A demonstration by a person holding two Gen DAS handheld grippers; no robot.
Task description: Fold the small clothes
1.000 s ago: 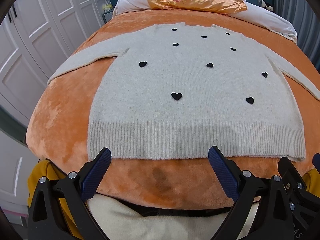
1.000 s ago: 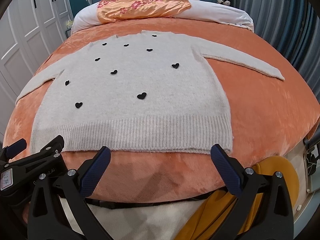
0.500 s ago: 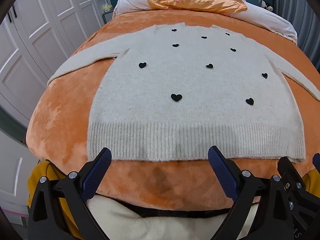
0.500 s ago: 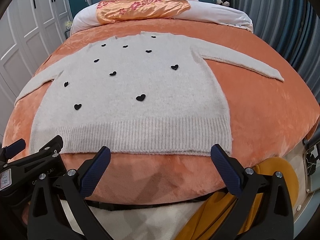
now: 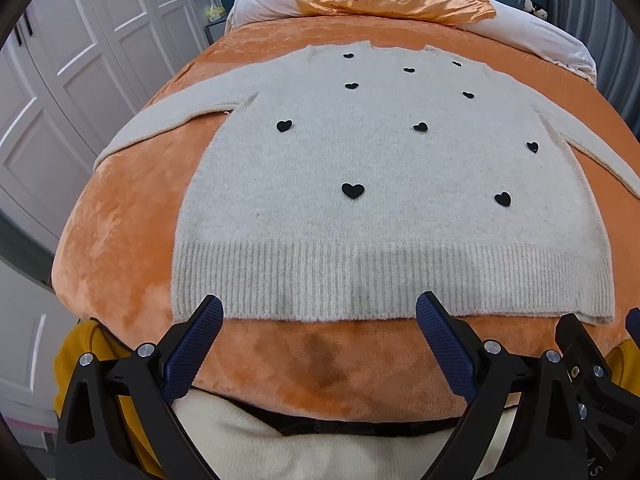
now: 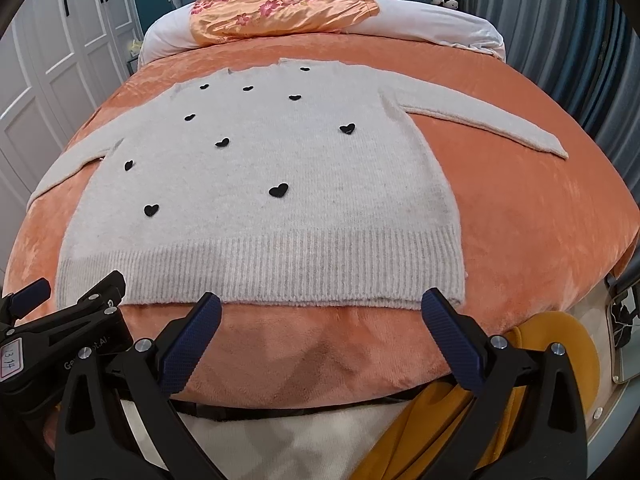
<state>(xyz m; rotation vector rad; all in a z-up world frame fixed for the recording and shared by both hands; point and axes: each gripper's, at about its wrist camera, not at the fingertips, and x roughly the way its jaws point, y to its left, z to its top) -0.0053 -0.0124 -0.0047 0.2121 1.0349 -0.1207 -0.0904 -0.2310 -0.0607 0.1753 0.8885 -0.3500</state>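
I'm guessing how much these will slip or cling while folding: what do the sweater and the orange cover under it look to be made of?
The sweater looks like a soft, fuzzy knit, wool or acrylic; its hem shows ribbing and a hazy nap. The small black hearts seem sewn-on patches. The orange cover looks like plush velvet or fleece: short pile with a patchy sheen.

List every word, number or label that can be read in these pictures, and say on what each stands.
"314", handwritten and only partly legible: white sticker on the left hand-held gripper.
"Ge...ot.AI", middle letters hidden: printed on that hand-held gripper's black body.
"AS", cut off: right hand-held gripper in the left wrist view.
Sweater: only black hearts, no text.
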